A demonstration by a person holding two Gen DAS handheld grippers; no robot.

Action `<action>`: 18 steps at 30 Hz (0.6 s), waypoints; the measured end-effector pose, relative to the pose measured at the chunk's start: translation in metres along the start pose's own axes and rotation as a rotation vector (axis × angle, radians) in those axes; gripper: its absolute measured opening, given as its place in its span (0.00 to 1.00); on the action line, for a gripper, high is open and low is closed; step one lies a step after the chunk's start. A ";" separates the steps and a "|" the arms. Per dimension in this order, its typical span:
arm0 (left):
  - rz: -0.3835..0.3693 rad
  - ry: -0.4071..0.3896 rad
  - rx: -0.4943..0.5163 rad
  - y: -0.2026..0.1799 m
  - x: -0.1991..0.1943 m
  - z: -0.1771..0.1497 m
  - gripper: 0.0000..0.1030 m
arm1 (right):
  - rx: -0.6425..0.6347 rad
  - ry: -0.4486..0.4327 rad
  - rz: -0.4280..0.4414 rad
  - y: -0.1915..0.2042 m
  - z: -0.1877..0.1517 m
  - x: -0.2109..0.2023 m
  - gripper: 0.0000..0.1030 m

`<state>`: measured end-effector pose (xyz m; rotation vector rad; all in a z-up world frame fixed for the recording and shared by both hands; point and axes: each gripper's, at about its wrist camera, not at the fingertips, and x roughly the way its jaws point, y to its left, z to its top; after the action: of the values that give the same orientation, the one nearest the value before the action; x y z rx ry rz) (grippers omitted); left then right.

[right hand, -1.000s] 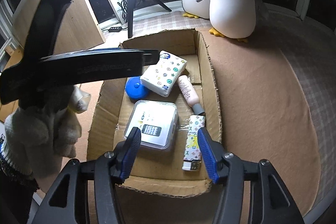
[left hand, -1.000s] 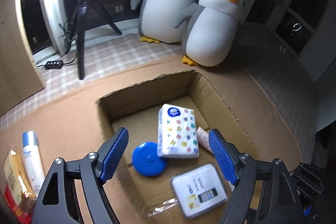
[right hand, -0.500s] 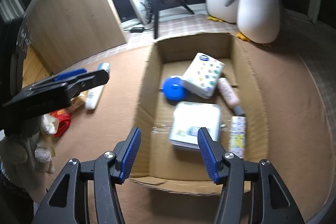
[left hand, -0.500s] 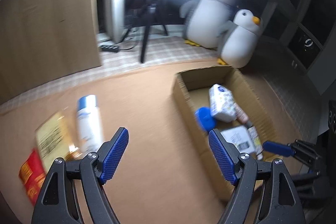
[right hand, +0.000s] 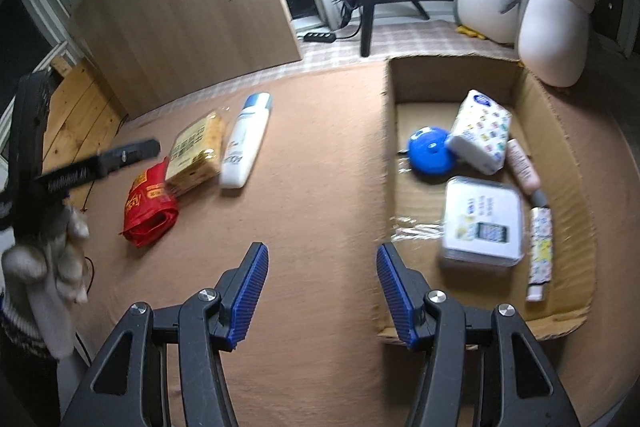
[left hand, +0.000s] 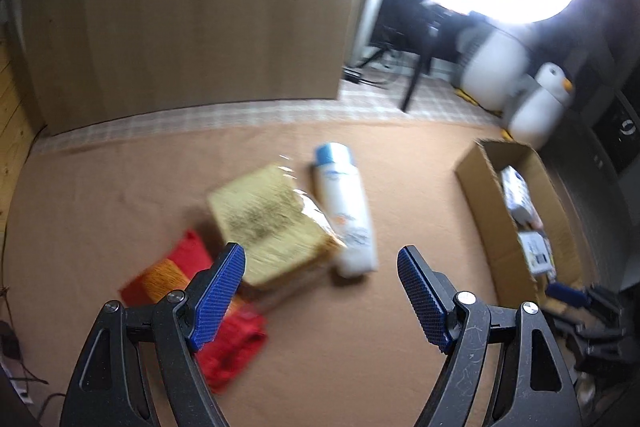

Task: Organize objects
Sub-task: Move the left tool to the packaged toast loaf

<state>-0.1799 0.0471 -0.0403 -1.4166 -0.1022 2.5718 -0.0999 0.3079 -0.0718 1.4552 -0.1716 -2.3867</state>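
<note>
At the bottom of the left wrist view, the left gripper (left hand: 320, 297) had its blue pads spread wide with nothing between them, above the brown mat (left hand: 120, 187). Just beyond its left pad lay a red packet (left hand: 182, 263), and a yellow packet (left hand: 272, 223) rested partly on it. A white tube with a blue cap (left hand: 346, 205) lay touching the right side of the yellow packet. All three were blurred.

At the bottom of the right wrist view, the right gripper (right hand: 322, 293) was also open and empty, its right pad near the left wall of the cardboard box (right hand: 386, 131). Inside the box, from near to far, lay a white case (right hand: 482, 225) and a thin patterned stick (right hand: 540, 251), then a pink tube (right hand: 522, 165), a blue round object (right hand: 430, 151) and a tissue pack (right hand: 480, 135). At the far upper right stood two penguin toys (right hand: 554, 11), just behind the box.
</note>
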 end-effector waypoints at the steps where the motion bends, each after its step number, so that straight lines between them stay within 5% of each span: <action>1: 0.003 -0.001 -0.013 0.008 0.001 0.005 0.79 | 0.000 0.002 -0.001 0.004 -0.001 0.001 0.51; 18: 0.015 0.101 -0.170 0.072 0.089 0.075 0.79 | 0.002 0.028 -0.039 0.021 -0.015 0.000 0.51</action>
<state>-0.2994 -0.0012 -0.0853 -1.6086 -0.3021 2.5499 -0.0823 0.2888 -0.0732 1.5054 -0.1399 -2.3954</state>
